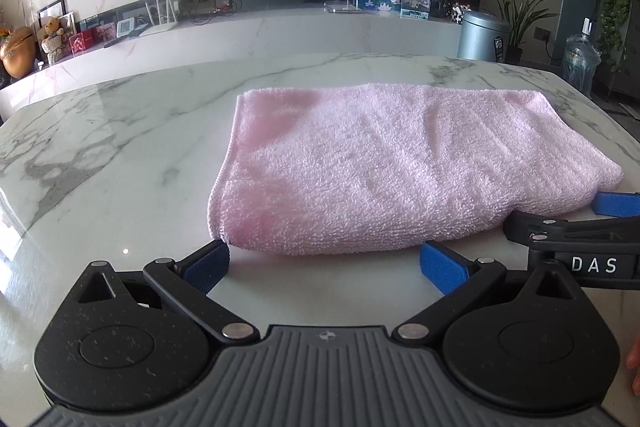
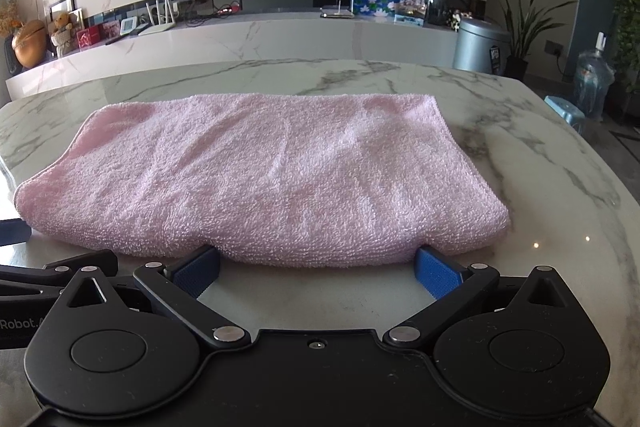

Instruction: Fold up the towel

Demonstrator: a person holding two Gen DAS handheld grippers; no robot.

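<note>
A pink terry towel [image 1: 400,167] lies folded in a thick rectangle on the white marble table [image 1: 120,155]. My left gripper [image 1: 326,265] is open, its blue pads just in front of the towel's near left edge, touching nothing. My right gripper [image 2: 318,273] is open too, its blue fingertips [image 2: 436,273] at the near edge of the towel [image 2: 260,179], which bulges between them. The right gripper also shows at the right of the left wrist view [image 1: 576,227].
The table's far edge curves behind the towel [image 2: 320,67]. Beyond it stand a marble TV bench with small ornaments [image 1: 280,27], a metal bin [image 1: 482,35], potted plants [image 1: 520,15] and a water bottle [image 2: 592,75].
</note>
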